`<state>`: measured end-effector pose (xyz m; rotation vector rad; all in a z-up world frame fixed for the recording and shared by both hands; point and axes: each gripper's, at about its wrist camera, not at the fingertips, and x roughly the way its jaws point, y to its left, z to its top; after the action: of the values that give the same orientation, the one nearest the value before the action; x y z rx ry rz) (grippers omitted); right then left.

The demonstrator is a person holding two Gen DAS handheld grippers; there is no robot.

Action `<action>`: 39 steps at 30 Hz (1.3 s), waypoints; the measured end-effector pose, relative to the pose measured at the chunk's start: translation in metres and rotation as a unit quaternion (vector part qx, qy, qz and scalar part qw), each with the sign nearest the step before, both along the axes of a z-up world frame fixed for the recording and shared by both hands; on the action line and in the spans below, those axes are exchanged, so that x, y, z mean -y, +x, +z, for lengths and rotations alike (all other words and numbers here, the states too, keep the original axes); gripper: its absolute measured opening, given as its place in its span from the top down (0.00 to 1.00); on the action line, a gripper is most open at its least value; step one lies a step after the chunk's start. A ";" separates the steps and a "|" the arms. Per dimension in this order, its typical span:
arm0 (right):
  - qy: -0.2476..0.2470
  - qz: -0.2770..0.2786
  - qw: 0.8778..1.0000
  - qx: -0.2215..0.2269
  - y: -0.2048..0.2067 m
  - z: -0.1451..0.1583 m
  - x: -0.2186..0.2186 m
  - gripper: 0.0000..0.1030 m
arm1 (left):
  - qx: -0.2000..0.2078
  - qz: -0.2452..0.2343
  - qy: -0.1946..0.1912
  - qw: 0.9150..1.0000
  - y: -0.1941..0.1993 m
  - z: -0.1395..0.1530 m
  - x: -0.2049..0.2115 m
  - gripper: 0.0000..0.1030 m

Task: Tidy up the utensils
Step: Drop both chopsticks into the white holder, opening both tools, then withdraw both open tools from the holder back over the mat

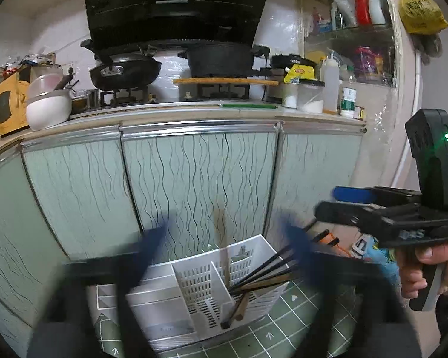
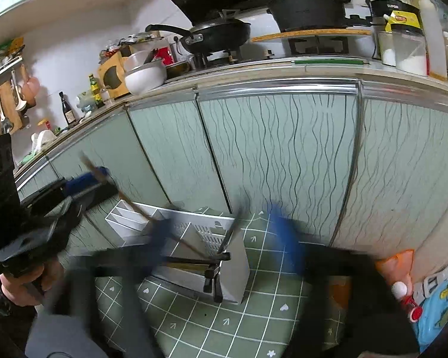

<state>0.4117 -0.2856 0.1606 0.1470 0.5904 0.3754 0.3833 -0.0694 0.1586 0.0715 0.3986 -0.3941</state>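
My left tongs (image 1: 224, 238) stand wide and empty, and so do my right tongs (image 2: 221, 232), both blurred. Just beyond them the white slotted caddy (image 1: 200, 283) lies tipped on its side on the green gridded mat (image 1: 298, 313). A bundle of chopsticks (image 1: 265, 271), dark ones and wooden ones, spills from its open end. I judge them light, stiff and slick, apt to roll, so I would pinch them near mid-length, a few at once. The caddy looks light and rigid; its rim suits a grip. Behind stand the cabinet doors (image 1: 194, 179), with pans on the bench above.
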 end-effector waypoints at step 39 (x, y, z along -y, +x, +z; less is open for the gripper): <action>-0.098 -0.022 0.994 0.050 -0.184 -0.023 -0.013 0.08 | -0.039 0.068 -0.011 0.997 -0.172 -0.042 -0.061 0.04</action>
<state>0.2279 -0.2721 0.1377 -0.0464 0.5205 0.2782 0.2110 -0.0081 0.1163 0.0082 0.4726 -0.2679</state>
